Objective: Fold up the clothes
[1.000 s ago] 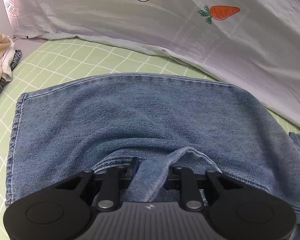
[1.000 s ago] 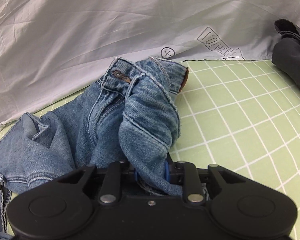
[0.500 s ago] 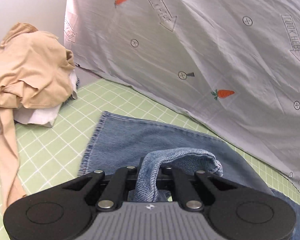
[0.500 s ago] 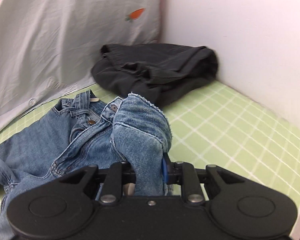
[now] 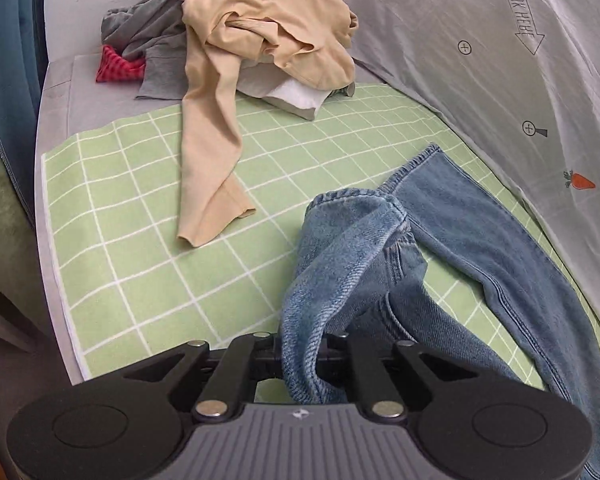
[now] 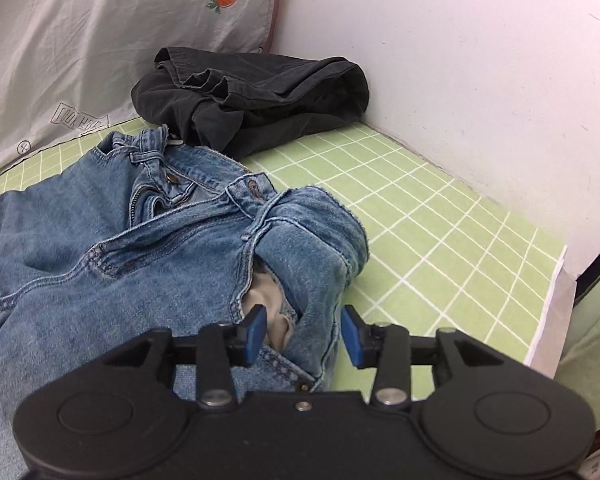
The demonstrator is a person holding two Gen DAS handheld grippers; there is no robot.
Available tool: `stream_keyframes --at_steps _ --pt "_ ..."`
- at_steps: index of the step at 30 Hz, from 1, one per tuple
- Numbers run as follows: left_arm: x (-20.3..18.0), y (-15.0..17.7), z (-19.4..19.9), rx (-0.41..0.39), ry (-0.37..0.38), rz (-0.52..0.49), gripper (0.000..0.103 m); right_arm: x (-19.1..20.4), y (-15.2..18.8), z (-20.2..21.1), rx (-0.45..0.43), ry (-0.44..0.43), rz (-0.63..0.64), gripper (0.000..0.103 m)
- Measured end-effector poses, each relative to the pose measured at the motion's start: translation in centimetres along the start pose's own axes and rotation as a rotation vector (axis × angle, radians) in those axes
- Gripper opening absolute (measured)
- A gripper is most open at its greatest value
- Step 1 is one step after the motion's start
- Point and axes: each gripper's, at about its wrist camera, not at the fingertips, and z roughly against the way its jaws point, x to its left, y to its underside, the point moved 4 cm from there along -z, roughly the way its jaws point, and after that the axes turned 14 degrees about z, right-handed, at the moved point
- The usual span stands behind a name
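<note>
L gripper (image 5: 300, 364) clamped on jeans (image 5: 452, 240) hem, leg trailing to 2 o'clock; R gripper (image 6: 302, 334) just opened, pads straddling the waistband.

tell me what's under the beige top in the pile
Under the beige top lie a folded white garment, a grey one and a red striped piece; anything deeper is covered.

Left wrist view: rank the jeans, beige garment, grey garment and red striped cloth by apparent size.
1. jeans, though nearest the camera
2. beige garment
3. grey garment, partly covered
4. red striped cloth, partly covered
</note>
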Motion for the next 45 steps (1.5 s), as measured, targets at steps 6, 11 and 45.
stream_keyframes --at_steps 6,11,45 --pt "2.7 -1.6 1.5 -0.030 0.011 0.032 0.022 1.1 0.6 1.5 0.008 -0.017 -0.025 0.065" --pt "4.9 -3.6 1.1 -0.034 -0.062 0.052 0.023 3.9 1.2 2.9 0.012 -0.018 0.013 0.073" --pt "-8.7 -5.9 -11.7 0.265 0.171 -0.799 0.022 27.0 7.9 15.5 0.099 -0.141 0.323 0.100"
